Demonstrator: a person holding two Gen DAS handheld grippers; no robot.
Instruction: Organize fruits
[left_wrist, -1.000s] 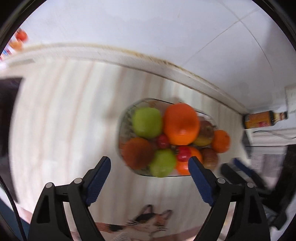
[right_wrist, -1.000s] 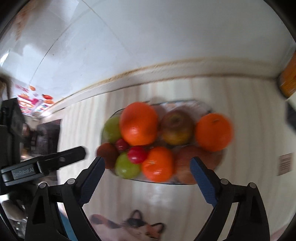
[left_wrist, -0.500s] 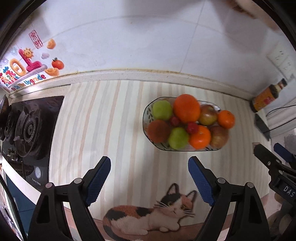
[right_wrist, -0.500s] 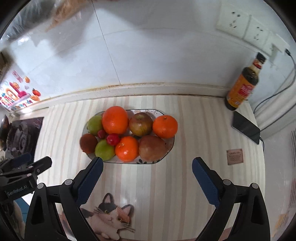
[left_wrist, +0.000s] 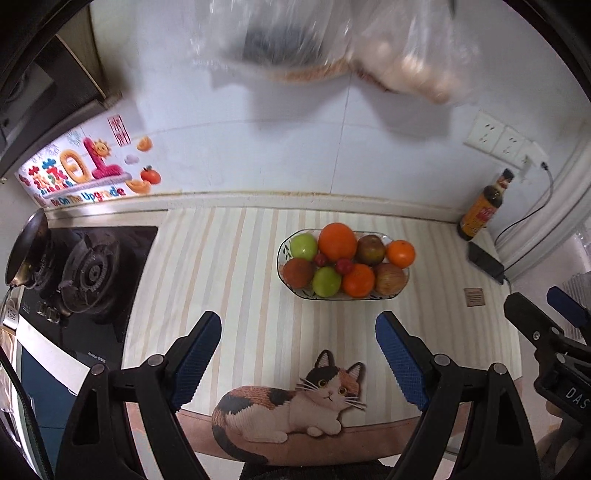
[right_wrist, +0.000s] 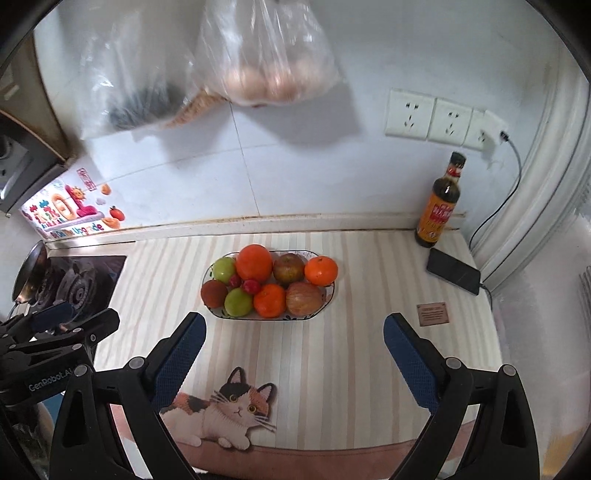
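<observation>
Left wrist view: the left hand-held gripper is spread wide and holds nothing, hanging above the near edge of the table, over a cat-print mat. The fruit bowl sits well ahead of it, near the middle of the striped surface, heaped with oranges, apples and green fruit, with a small red fruit wedged in the centre. A gas stove lies off to the left, a sauce bottle at the back right, and a phone on its cable just in front of the bottle.

Right wrist view: the right hand-held gripper is likewise spread and empty, near the front edge. The bowl shows the large orange riding highest on the pile, touching its neighbours. Plastic bags hang on the wall above.

The fruit appears already gathered in the bowl, so any further sorting means reaching into a tight heap. The risk I judge greatest is a rigid finger nudging a round fruit so the stack shifts and one rolls over the low rim, toward the stove or the phone
</observation>
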